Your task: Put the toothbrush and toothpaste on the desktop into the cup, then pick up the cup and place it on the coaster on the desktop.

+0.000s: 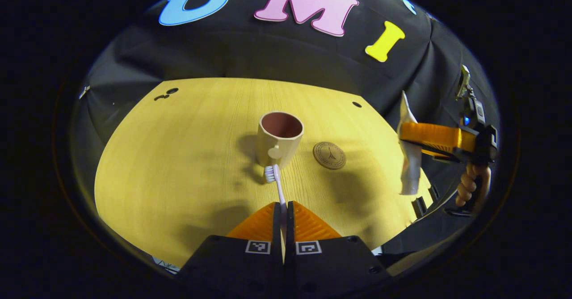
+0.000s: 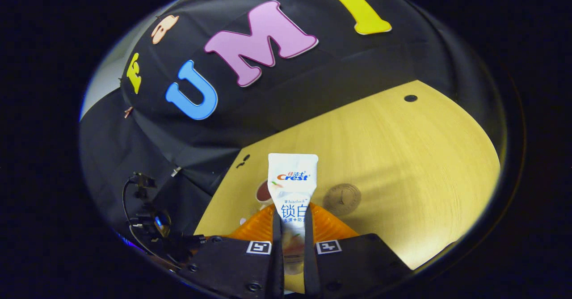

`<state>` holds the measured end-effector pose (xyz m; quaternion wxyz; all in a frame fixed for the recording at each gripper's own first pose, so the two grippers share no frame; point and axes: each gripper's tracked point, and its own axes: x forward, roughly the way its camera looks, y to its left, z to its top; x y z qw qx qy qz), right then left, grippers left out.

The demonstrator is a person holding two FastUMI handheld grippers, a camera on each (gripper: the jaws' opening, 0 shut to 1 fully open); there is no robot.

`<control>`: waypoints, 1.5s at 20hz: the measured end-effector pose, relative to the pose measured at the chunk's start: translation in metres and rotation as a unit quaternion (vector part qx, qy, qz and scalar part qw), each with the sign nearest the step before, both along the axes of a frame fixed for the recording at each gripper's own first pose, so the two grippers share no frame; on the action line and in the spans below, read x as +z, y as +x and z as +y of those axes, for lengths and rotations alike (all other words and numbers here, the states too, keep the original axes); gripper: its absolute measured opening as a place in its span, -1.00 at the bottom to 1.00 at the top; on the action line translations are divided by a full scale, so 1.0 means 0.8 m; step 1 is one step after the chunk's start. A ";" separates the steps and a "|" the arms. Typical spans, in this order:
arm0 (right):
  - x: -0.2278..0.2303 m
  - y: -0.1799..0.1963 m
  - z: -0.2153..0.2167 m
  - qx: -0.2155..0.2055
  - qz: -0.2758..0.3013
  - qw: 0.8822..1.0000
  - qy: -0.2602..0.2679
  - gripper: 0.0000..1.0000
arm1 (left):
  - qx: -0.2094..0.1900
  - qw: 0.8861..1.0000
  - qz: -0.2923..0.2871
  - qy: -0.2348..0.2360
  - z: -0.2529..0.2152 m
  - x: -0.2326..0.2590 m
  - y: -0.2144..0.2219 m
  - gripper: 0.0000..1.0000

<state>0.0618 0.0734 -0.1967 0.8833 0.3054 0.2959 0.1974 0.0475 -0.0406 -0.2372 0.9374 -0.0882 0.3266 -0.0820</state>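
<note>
Toothbrush (image 1: 276, 183): held by its handle between the two fingers of the left gripper (image 1: 283, 209), which are clenched on it. The bristle head points forward and lies close in front of the cup, near its base as seen in the left gripper view. Whether the head touches the desktop cannot be told.

Toothpaste (image 2: 292, 187): a white tube, gripped between the fingers of the right gripper (image 2: 292, 221), which press on it from both sides. The flat crimped end stands up and away from the fingers. In the left gripper view the same tube (image 1: 409, 156) hangs upright in that gripper (image 1: 404, 142), above the right edge of the desktop, well apart from the cup.

Cup (image 1: 279, 139): beige outside, reddish-brown inside, standing upright near the middle of the desktop, with nothing inside it. In the right gripper view it is mostly hidden behind the tube.

Coaster (image 1: 329, 155): round, brown, with a small emblem in the centre, lying flat just to the right of the cup and not touching it. In the right gripper view it (image 2: 342, 198) shows just beside the tube.

Desktop (image 1: 178, 156): light wood grain, with a few small dark holes near the far edge.

Hand (image 1: 471, 185): curled round the grip of the right gripper, at the right of the left gripper view.
</note>
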 end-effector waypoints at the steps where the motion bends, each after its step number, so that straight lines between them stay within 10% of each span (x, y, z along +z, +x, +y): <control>1: 0.012 0.011 0.013 0.001 -0.017 1.000 0.005 -0.58 | -0.002 1.000 -0.009 -0.002 0.006 0.011 -0.008 -0.88; 15: 0.008 0.165 0.152 -0.015 -0.104 0.994 0.000 -0.58 | 0.024 0.999 -0.035 -0.008 0.090 0.037 -0.093 -0.88; 29: -0.073 0.151 0.193 0.029 -0.087 0.991 -0.100 -0.34 | 0.048 0.998 -0.035 -0.009 0.128 0.021 -0.109 -0.88; 30: -0.074 0.145 0.191 0.033 -0.083 0.991 -0.104 -0.63 | 0.048 0.998 -0.035 -0.009 0.127 0.022 -0.111 -0.88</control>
